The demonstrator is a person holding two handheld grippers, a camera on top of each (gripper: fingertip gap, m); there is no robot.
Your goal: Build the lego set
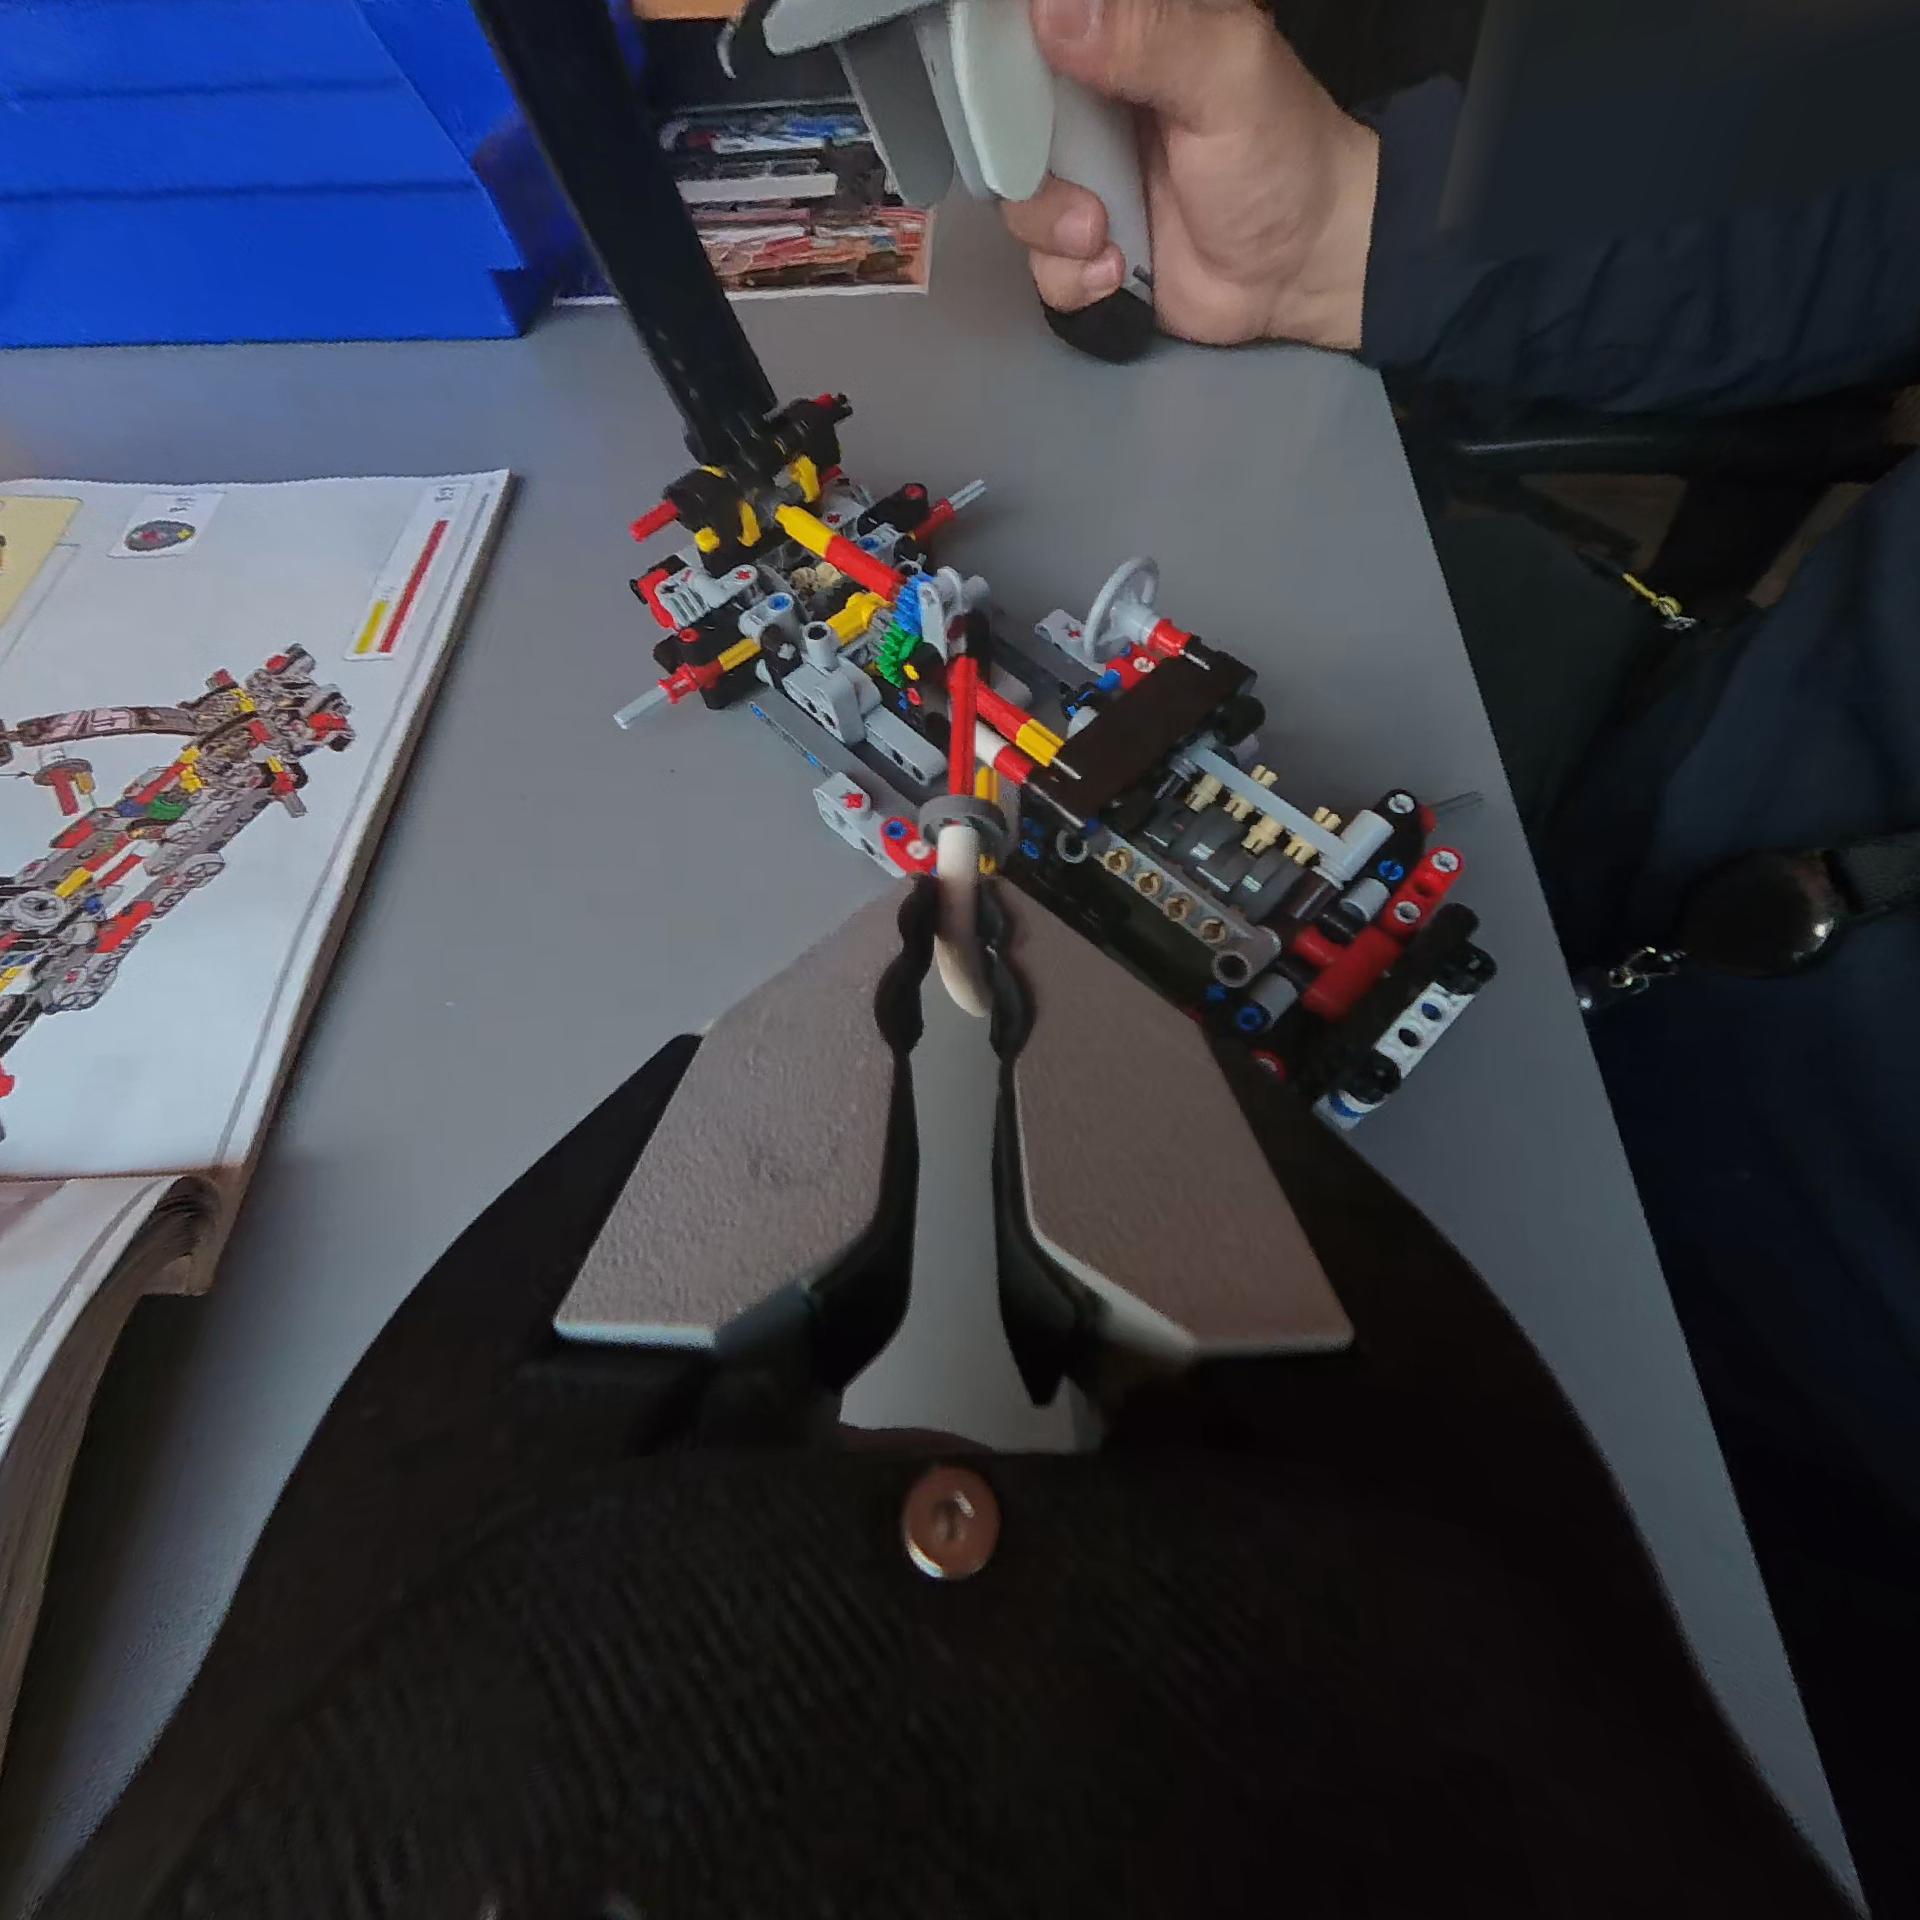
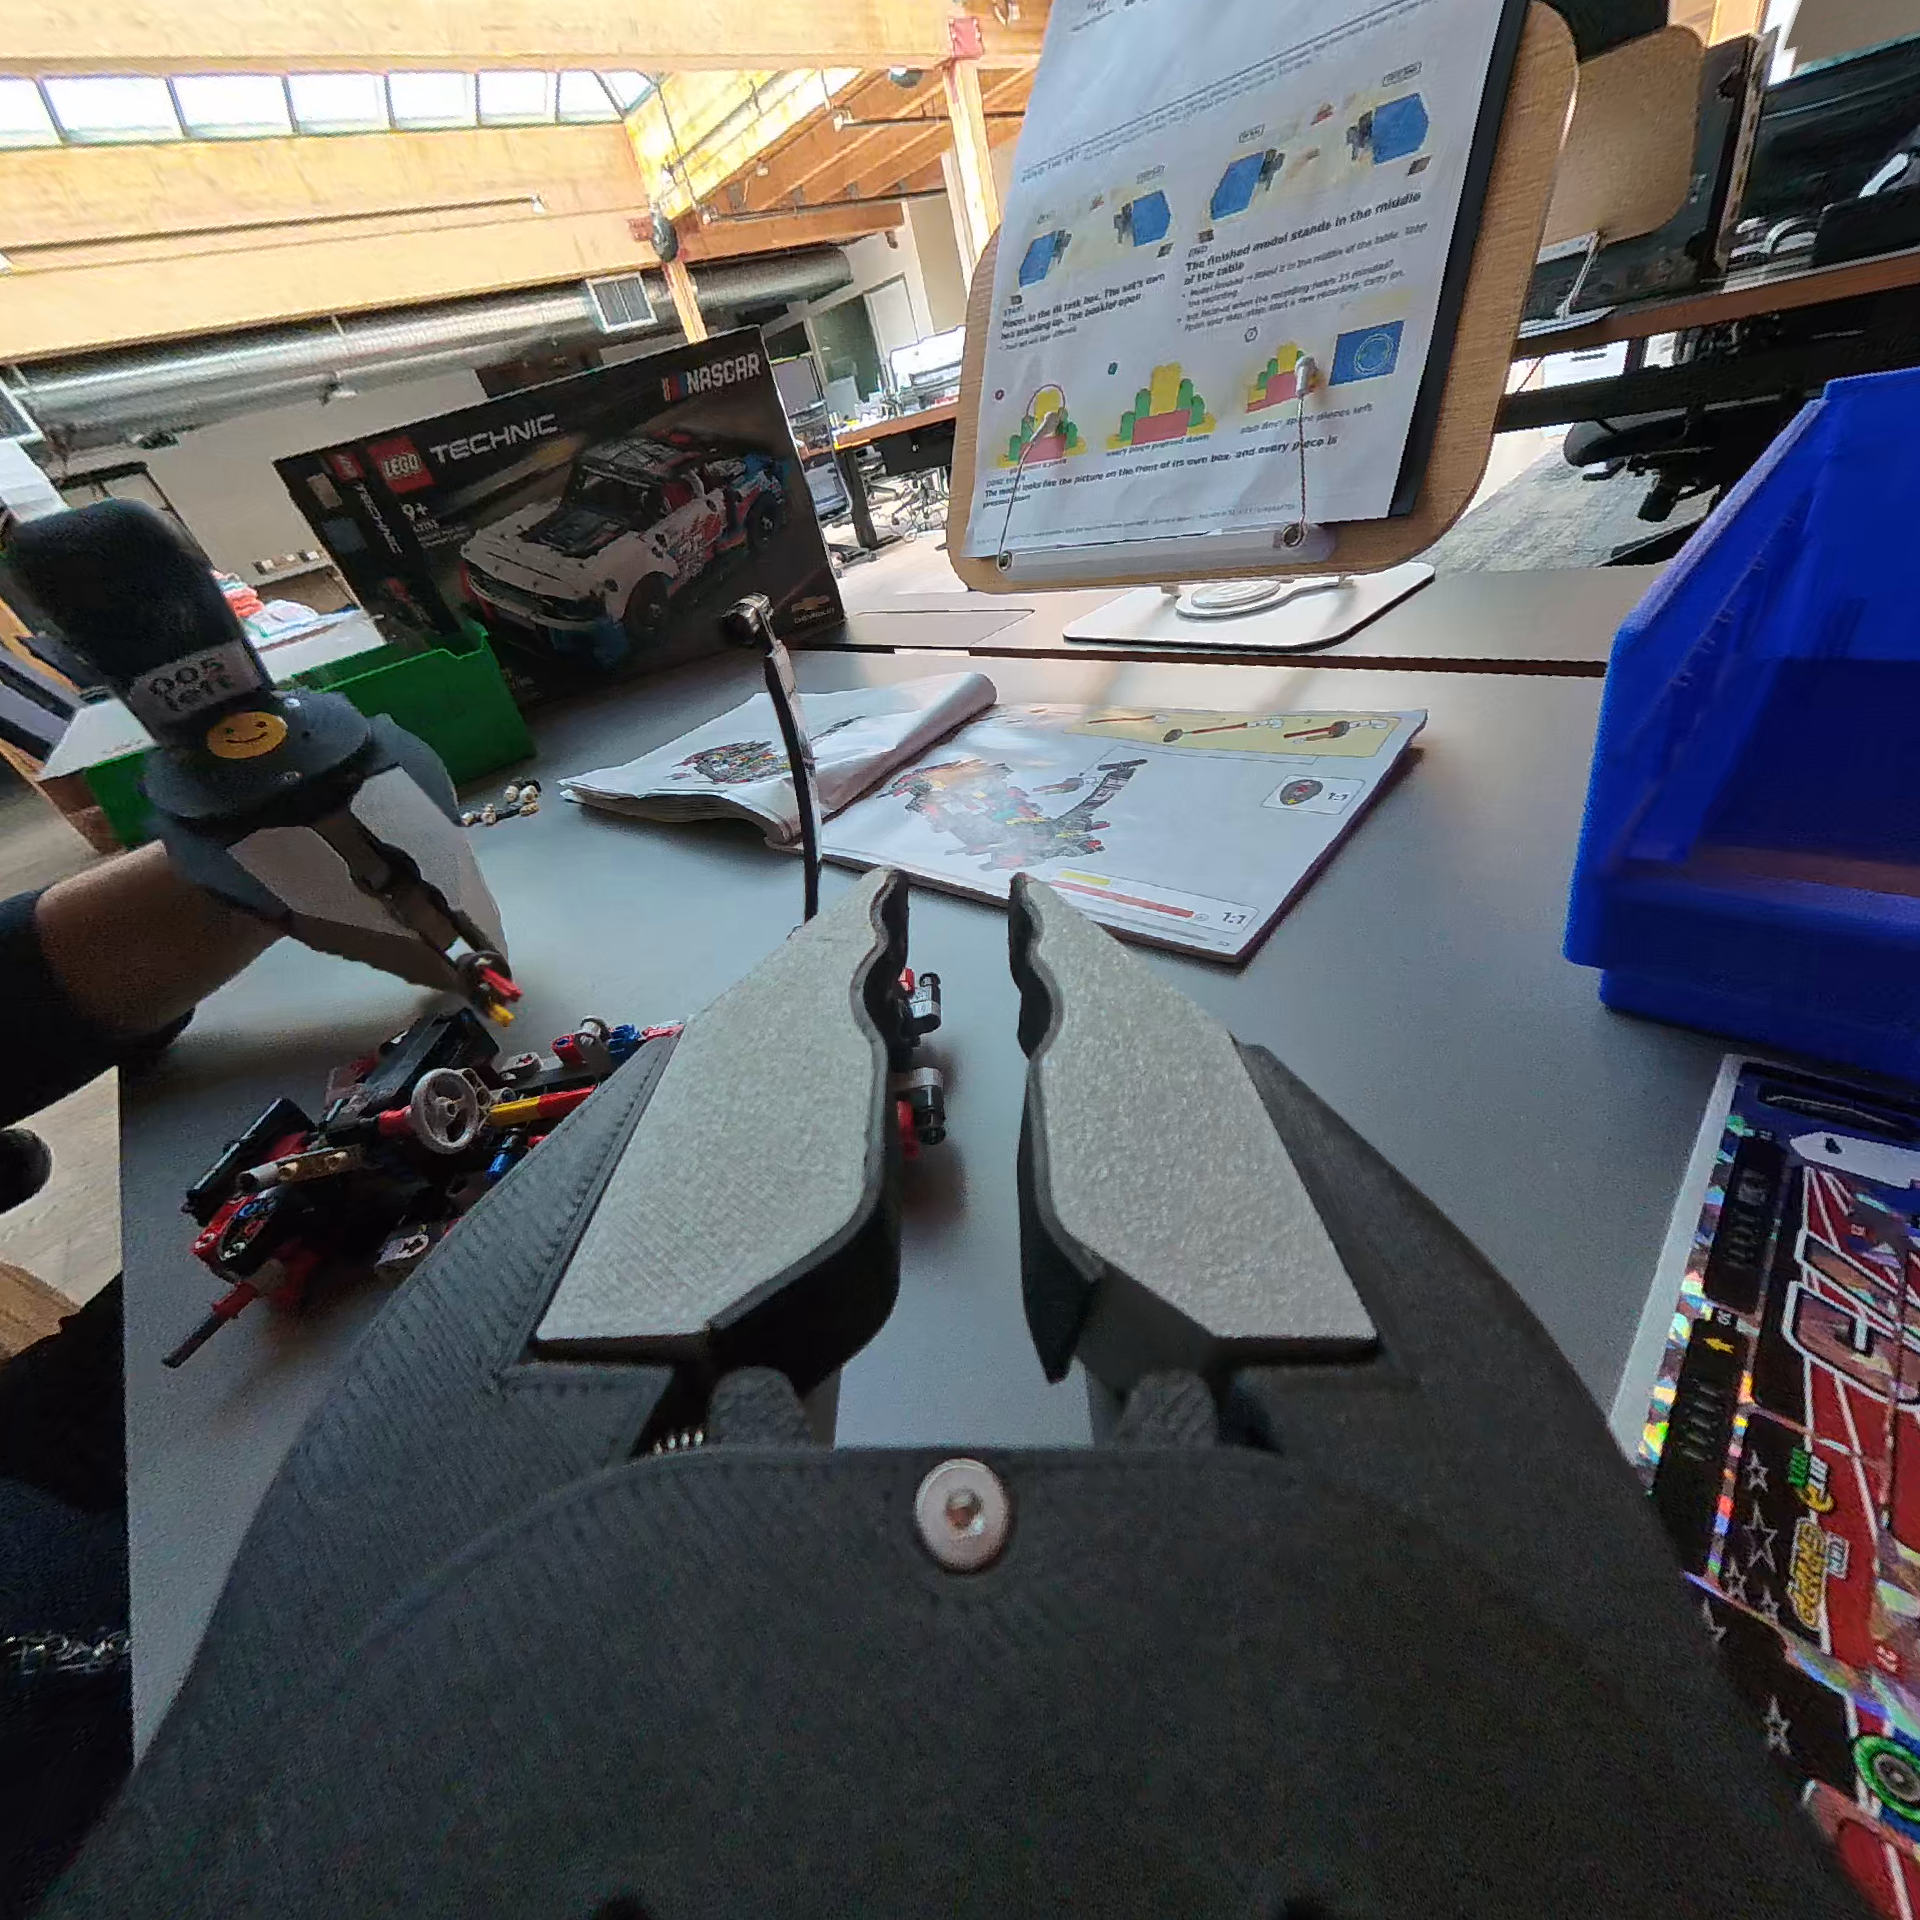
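My left gripper [image 1: 954,940] fingers clench a white ring on a red axle (grey collar) over the multicoloured brick chassis [image 1: 1049,748]; my right gripper [image 2: 956,935] fingers hang parted, bare.

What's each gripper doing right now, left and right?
Left gripper: closed on a white ring piece at the brick model.
Right gripper: open, holding nothing.

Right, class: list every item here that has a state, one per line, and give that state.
Left tongs: shut on a white ring piece.
Right tongs: open, nothing between them.
Instruction booklet: open, lying flat.
Brick car chassis: partly built, on the table.
Blue bin: upright.
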